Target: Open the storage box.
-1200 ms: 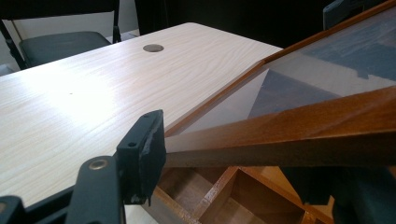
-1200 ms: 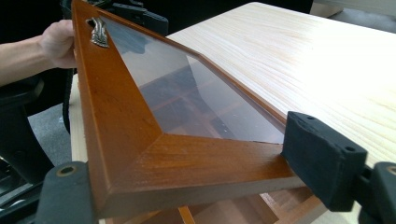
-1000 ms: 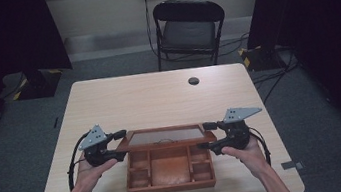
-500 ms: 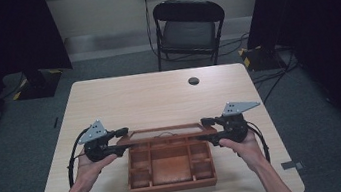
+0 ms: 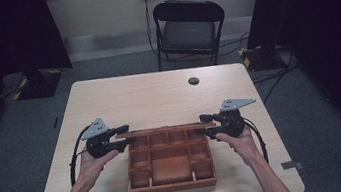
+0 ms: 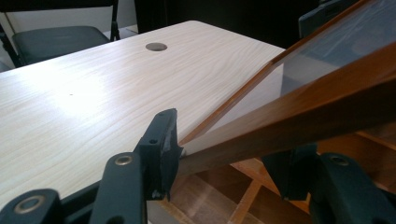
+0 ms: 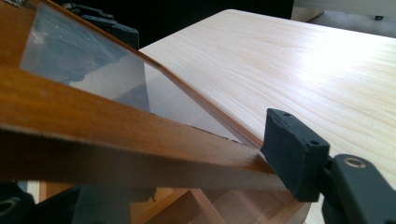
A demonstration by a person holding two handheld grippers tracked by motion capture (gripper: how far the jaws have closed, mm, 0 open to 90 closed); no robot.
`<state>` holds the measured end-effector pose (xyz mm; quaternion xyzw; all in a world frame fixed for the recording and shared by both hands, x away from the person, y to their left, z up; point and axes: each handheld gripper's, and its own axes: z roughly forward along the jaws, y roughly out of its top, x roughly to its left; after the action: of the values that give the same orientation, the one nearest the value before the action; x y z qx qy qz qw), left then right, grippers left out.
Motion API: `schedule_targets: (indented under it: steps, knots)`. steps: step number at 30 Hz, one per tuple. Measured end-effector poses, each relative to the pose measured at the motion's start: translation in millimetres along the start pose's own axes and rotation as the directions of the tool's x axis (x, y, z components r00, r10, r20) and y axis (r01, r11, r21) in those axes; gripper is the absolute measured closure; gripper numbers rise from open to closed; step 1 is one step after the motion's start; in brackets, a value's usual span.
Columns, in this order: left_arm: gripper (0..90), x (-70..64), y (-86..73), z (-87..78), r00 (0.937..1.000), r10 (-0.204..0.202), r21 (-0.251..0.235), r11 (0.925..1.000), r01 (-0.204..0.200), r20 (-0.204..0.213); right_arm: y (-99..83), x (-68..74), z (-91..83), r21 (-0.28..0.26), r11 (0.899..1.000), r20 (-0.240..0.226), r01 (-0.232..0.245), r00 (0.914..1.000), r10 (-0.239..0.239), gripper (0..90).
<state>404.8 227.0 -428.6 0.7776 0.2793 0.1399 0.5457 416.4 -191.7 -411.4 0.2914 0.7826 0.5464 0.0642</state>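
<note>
Between the two grippers, at the near middle of the pale wooden surface [image 5: 158, 95], sits a brown wooden compartment box [image 5: 171, 169] with its glass-paned lid [image 5: 165, 129] raised on edge along the far side. The left gripper [image 5: 122, 136] is clamped on the lid's left frame end and the right gripper [image 5: 208, 124] on its right end; each gripper view shows the wooden frame wedged between that gripper's two black jaws, the lid [image 6: 299, 93] tilted up over the open compartments. In the right gripper view the lower jaw is mostly hidden under the lid frame [image 7: 116, 135], and the box interior is cut off at the bottom edge. From above, the lid appears only as a thin strip, so its pane cannot be made out there. No writing or label is readable anywhere. Beyond the grippers lie a round dark cable hole [image 5: 193, 80] in the surface and a black folding chair [image 5: 188, 30]. Compared with a second ago, the lid stands steeper, exposing the back row of compartments, and both hands have moved slightly farther forward.
</note>
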Motion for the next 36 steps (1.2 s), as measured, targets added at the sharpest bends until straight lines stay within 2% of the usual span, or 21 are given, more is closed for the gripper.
schedule_targets:
  steps: [3, 5, 9, 16, 22, 24, 26, 29, 32, 36]
  knots:
    - [48.9, 4.2, -2.0, 4.1, 0.9999, -0.005, 0.004, 1.0000, 0.005, -0.012, 0.3, -1.3, 1.2, -0.009, 1.000, 0.002, -0.001, 1.0000, 0.001, 41.1]
    - [49.1, 6.4, -3.1, 6.6, 0.9996, -0.027, -0.003, 0.9996, 0.027, -0.010, 0.5, -2.6, 2.2, -0.014, 1.000, 0.002, -0.003, 1.0000, 0.003, 41.9]
    - [49.0, 10.0, -3.6, 8.5, 0.9995, -0.028, -0.001, 0.9996, 0.028, -0.017, -0.7, -6.3, 5.5, -0.012, 1.000, 0.013, -0.014, 0.9998, 0.014, 42.6]
    - [51.5, 16.5, -3.8, 13.5, 0.9976, -0.068, 0.003, 0.9977, 0.068, -0.015, -2.4, -14.1, 8.6, -0.016, 0.999, 0.031, -0.036, 0.9989, 0.036, 45.3]
    - [53.7, 24.3, -0.4, 17.2, 0.9978, -0.059, 0.005, 0.9982, 0.059, -0.031, -2.1, -20.2, 8.4, -0.045, 0.997, 0.036, -0.059, 0.9975, 0.061, 50.1]
    - [54.3, 25.6, -1.2, 19.3, 0.9963, -0.073, -0.007, 0.9973, 0.073, -0.045, -1.6, -22.1, 8.6, -0.049, 0.996, 0.032, -0.076, 0.9965, 0.077, 51.3]
    - [54.4, 28.6, -2.3, 21.2, 0.9945, -0.097, -0.019, 0.9951, 0.097, -0.039, 0.5, -23.4, 9.0, -0.041, 0.996, 0.036, -0.082, 0.9959, 0.083, 53.3]
    - [55.8, 32.4, -3.8, 23.2, 0.9936, -0.107, -0.023, 0.9941, 0.106, -0.038, 2.0, -25.3, 10.0, -0.040, 0.996, 0.047, -0.083, 0.9953, 0.084, 54.6]
    - [56.8, 35.5, -5.6, 25.4, 0.9929, -0.114, -0.015, 0.9935, 0.113, -0.036, 2.4, -27.9, 11.8, -0.042, 0.995, 0.051, -0.089, 0.9946, 0.091, 55.0]
    - [56.4, 36.5, -9.2, 30.8, 0.9929, -0.110, 0.006, 0.9939, 0.110, -0.044, -0.9, -31.6, 17.9, -0.016, 0.996, 0.062, -0.088, 0.9941, 0.089, 55.4]
